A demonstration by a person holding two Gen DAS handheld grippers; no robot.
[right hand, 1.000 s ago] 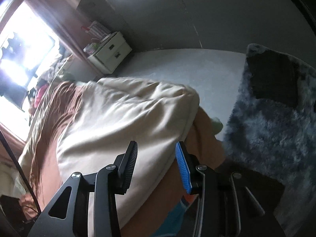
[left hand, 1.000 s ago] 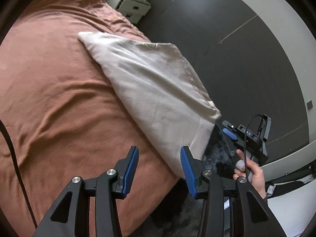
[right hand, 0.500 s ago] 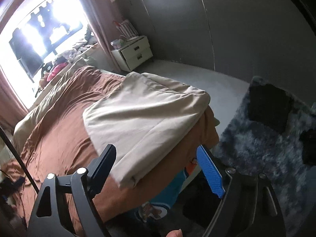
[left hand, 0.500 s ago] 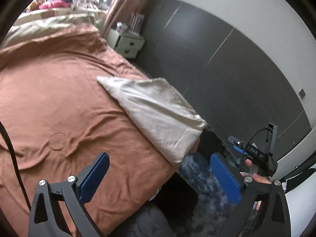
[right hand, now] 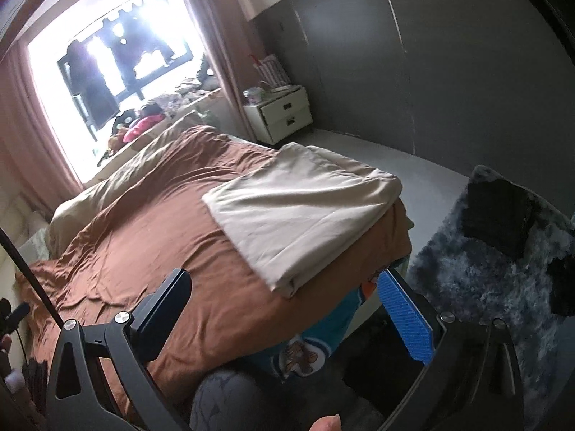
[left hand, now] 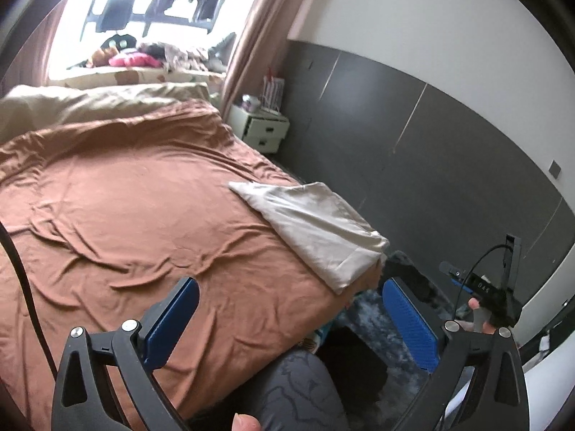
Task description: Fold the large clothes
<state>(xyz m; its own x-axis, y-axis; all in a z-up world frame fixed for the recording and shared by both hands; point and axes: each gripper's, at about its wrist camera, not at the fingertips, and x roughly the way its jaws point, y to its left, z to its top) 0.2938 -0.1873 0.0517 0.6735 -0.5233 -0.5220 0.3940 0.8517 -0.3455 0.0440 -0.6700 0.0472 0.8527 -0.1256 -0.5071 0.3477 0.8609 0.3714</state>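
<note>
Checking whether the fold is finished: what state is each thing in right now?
Beige garment: folded flat, lying at the bed's corner, untouched.
Brown bedspread: spread out, wrinkled.
Left gripper: open, nothing between the jaws.
Right gripper: open, jaws just widened, empty.
Nightstand: both drawers closed.
Curtains: drawn open.

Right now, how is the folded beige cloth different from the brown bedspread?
The folded beige cloth is pale, small and neatly folded; the brown bedspread is rusty brown, spread over the bed and wrinkled. The cloth sits on top near the bed's corner; the bedspread lies underneath. Both are soft fabric.
</note>
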